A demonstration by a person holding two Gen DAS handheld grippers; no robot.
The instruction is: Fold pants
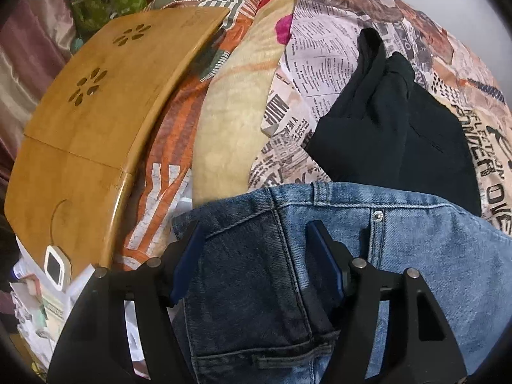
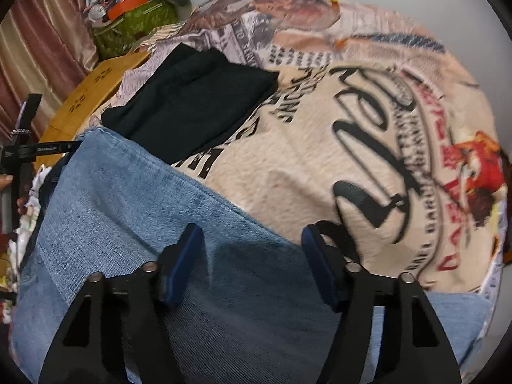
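While both tongs gape, blue jeans (image 1: 320,256) lie waistband-up on bedding (image 2: 320,160).

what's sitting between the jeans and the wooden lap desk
In the left wrist view, only bedding: the orange striped printed blanket fills the gap between the jeans and the wooden lap desk.

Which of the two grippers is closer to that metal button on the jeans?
Left. The left gripper hangs over the jeans beside their metal button; the right gripper hovers over plain denim, no button in its view.
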